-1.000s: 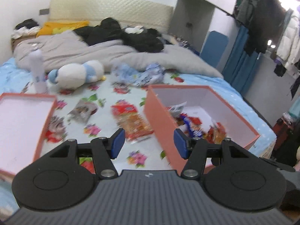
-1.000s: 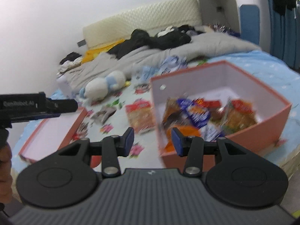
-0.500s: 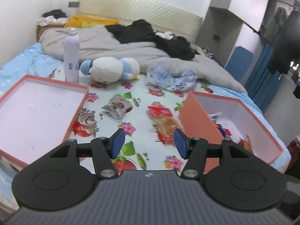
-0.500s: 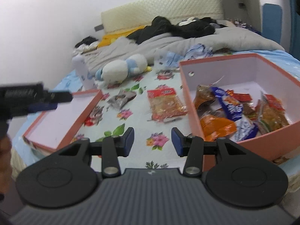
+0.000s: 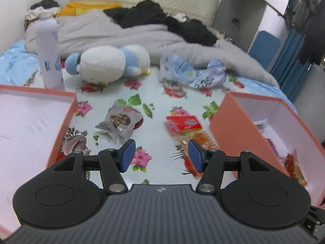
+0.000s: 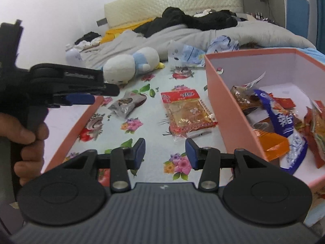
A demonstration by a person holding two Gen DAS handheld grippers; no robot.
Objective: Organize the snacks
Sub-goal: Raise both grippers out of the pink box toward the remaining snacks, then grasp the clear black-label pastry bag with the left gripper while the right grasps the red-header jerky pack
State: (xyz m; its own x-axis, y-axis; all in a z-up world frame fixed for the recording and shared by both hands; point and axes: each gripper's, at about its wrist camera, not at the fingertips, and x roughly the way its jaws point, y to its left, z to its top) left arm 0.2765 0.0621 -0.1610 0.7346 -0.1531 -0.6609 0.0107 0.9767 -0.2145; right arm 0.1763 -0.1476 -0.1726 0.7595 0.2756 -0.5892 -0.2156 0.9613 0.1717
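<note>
Left wrist view: left gripper low over the flowery bed sheet, jaws open, nothing between them. Grey snack pack lying at 11 o'clock from the jaws, red and orange snack pack at 1 o'clock, just beside the pink box. Pink lid at 9 o'clock. Plush toy and white bottle far up at 11 o'clock

Right wrist view: right gripper over the sheet too, jaws open and empty. Red and orange snack pack at 12 o'clock, grey snack pack at 11 o'clock. Pink box at 2 o'clock, full of snacks. Left gripper seen from the side at 10 o'clock, held by a hand
</note>
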